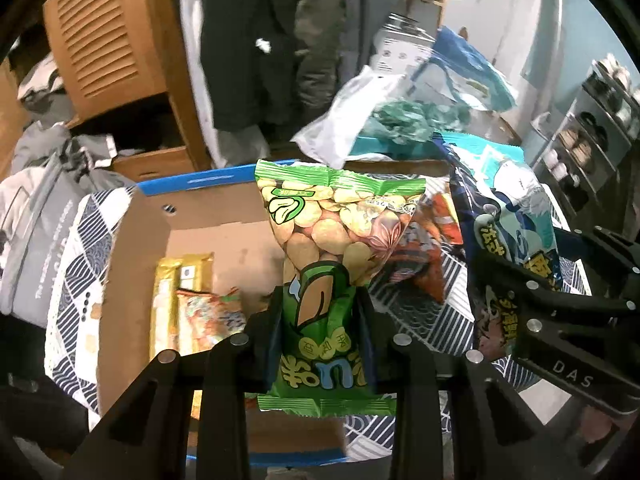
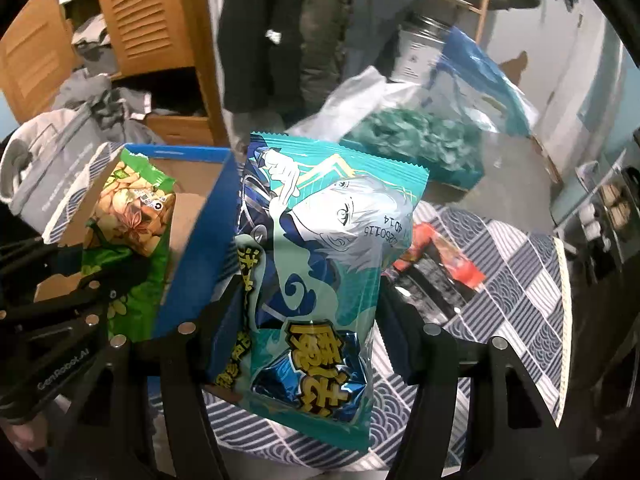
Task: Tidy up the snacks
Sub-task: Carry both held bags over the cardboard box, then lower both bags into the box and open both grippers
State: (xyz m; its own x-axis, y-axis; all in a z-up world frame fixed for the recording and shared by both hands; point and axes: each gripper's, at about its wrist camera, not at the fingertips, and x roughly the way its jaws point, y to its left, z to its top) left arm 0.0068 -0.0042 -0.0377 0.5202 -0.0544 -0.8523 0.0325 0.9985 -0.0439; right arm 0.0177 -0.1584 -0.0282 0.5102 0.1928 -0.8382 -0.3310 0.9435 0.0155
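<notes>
My left gripper (image 1: 320, 312) is shut on a green bean snack bag (image 1: 332, 248) and holds it upright above the right side of an open cardboard box (image 1: 132, 248). A gold packet (image 1: 172, 296) and a pale patterned packet (image 1: 208, 312) lie in the box. My right gripper (image 2: 308, 320) is shut on a teal anime snack bag (image 2: 320, 264), held above the patterned tablecloth just right of the box's blue wall (image 2: 208, 248). The green bag also shows in the right wrist view (image 2: 128, 220), and the teal bag in the left wrist view (image 1: 508, 236).
A red-orange snack packet (image 2: 444, 256) lies on the blue-and-white patterned cloth (image 2: 520, 280) to the right. A white plastic bag with green contents (image 2: 412, 136) sits behind. Grey clothes (image 1: 44, 208) and a wooden louvred cabinet (image 1: 104, 36) are at the left.
</notes>
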